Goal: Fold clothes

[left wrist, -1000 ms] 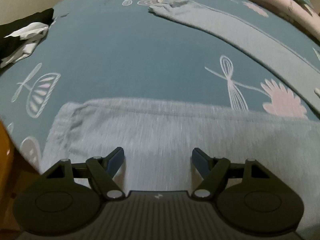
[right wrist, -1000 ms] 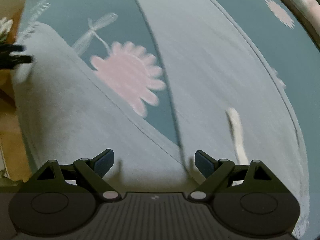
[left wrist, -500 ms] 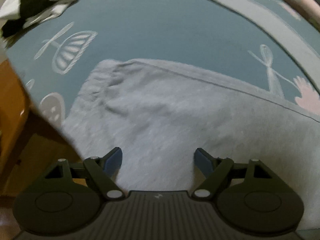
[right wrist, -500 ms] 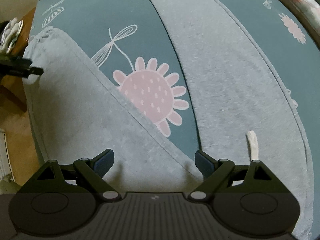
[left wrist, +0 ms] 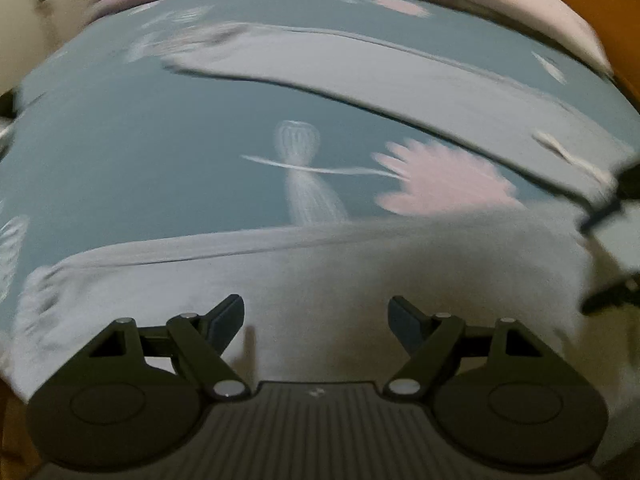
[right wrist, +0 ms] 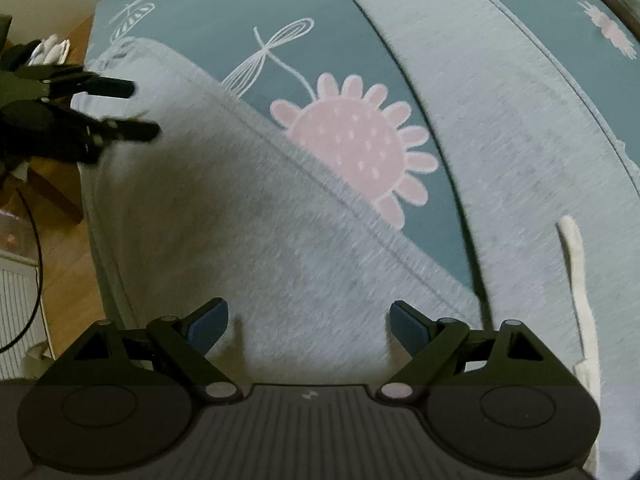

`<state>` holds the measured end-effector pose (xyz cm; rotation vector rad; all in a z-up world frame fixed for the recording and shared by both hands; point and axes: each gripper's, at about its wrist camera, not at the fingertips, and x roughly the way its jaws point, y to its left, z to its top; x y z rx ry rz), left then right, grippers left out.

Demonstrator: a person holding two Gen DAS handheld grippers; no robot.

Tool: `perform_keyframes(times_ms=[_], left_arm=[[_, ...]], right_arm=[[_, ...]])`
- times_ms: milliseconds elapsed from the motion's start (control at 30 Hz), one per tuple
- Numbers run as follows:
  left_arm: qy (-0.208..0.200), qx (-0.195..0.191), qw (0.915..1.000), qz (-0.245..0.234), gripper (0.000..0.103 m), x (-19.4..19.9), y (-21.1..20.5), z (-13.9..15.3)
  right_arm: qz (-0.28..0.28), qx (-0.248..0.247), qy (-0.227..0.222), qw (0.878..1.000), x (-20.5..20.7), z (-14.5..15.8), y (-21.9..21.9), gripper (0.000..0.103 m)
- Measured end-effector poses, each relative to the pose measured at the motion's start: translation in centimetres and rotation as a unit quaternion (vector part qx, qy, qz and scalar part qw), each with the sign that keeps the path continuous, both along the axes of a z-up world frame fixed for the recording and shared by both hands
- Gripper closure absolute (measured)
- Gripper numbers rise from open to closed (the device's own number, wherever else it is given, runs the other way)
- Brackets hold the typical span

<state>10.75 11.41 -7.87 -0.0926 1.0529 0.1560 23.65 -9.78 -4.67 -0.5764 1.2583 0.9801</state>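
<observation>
Teal flowered bedsheet (right wrist: 208, 4) carries grey sweatpants (right wrist: 240, 208), one leg along its near edge. My left gripper (left wrist: 316, 316), released, hangs over that leg; my right gripper (right wrist: 308, 322), released too, hangs nearer the waist. A shallow pinch could lift one layer only.

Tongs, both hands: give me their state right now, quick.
Left tongs: open, opening wider, holding nothing; grey pants lie below.
Right tongs: open, holding nothing, over the pants.

Dim, fisheye-bent edges — left view smeared (right sharper).
</observation>
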Motion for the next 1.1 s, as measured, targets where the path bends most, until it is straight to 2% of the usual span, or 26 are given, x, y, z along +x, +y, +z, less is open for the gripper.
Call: perform_keyframes(times_ms=[67,200,267,367,467,567,700,800,867,1000,1100], left_arm=[[0.012,0.002,0.9996,-0.025,0.023,0.2,-1.7,-1.0],[0.034,0.005,0.9993,-0.015,0.02,0.2,-2.9,-2.0],[0.04,0.012,0.9991,-0.01,0.021,0.8,-3.2,-1.5],[0.026,0.038,0.9988,-0.02,0.021,2.0,-4.3,0.0],[0.0,0.041,0.998,-0.048,0.021,3.5,-6.2,1.6],[-0.001,0.033,0.9977,-0.059,0.021,4.6,-8.3,1.8],[0.014,0.038,0.9974,-0.06,0.022,4.5,-11.3,0.9],[0.009,0.045,0.9967,-0.067,0.022,3.3,-13.4,1.3],[0.001,0.035,0.9959,-0.083,0.022,2.5,-14.9,1.6],[0.007,0.019,0.9931,-0.116,0.022,1.3,-18.4,0.9],[0.011,0.001,0.9932,-0.116,0.022,0.2,-20.4,0.5]], right_arm=[[0.005,0.002,-0.003,1.0,-0.6,-0.7,-0.4,0.012],[0.004,0.005,-0.005,1.0,-0.6,-1.9,-1.5,0.012],[-0.004,0.009,-0.004,1.0,-0.4,-2.4,-2.0,0.012],[-0.016,0.046,-0.012,0.999,0.1,-1.3,-2.5,0.012],[-0.026,0.083,-0.006,0.996,0.3,-0.6,-3.1,0.012],[-0.035,0.093,0.004,0.995,0.9,-2.1,-3.6,0.012],[-0.028,0.094,-0.048,0.994,2.5,-2.7,-4.2,0.013],[-0.053,0.125,-0.025,0.99,4.3,-1.9,-6.1,0.013],[-0.048,0.148,-0.013,0.988,4.3,-0.7,-7.6,0.013],[-0.013,0.175,0.022,0.984,3.4,0.0,-9.8,0.013],[0.022,0.187,0.038,0.981,3.0,-0.2,-9.2,0.013]])
